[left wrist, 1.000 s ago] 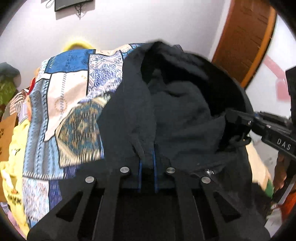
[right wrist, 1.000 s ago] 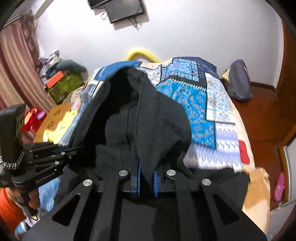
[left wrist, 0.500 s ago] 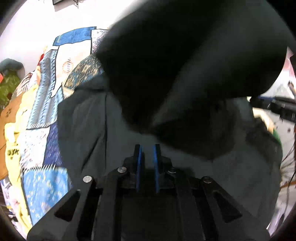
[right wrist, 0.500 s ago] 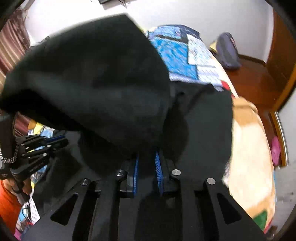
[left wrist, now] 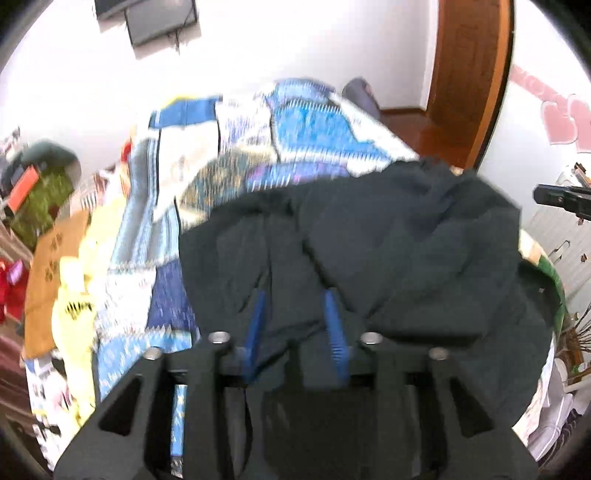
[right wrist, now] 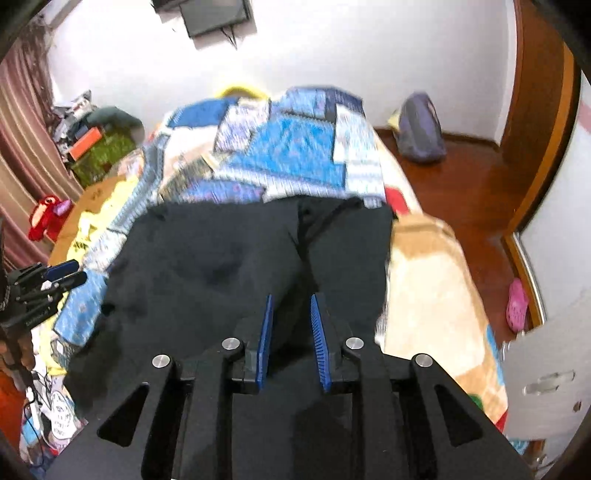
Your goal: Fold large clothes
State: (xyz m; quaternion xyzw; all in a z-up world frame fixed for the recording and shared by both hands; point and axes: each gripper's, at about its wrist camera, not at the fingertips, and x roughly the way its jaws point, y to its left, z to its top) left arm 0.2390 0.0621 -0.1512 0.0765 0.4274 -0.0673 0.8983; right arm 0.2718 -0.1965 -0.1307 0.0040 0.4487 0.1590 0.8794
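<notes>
No writing reads clearly: the brown cardboard box (left wrist: 51,273) beside the bed carries dark printed marks, and the yellow cloth (left wrist: 74,306) next to it has black lettering, both too blurred to make out.

The black garment (right wrist: 229,266) lies spread over the near end of the bed, on a blue patchwork bedspread (right wrist: 288,155), with a tan blanket (right wrist: 432,266) just to its right. In the left wrist view the garment (left wrist: 406,251) is rumpled, with folds running toward the camera.

The left gripper (left wrist: 295,317) stands wide, its blue pads apart over the dark cloth with nothing pinched. The right gripper (right wrist: 291,325) is likewise parted above the garment, gripping nothing. Each tool shows at the edge of the other's view.

The room has white walls, a dark screen (right wrist: 218,14) mounted high, a red-brown wooden floor (right wrist: 461,177), a wooden door (left wrist: 469,74), a purple bag (right wrist: 421,129) against the wall and striped curtains (right wrist: 18,129) on the left.
</notes>
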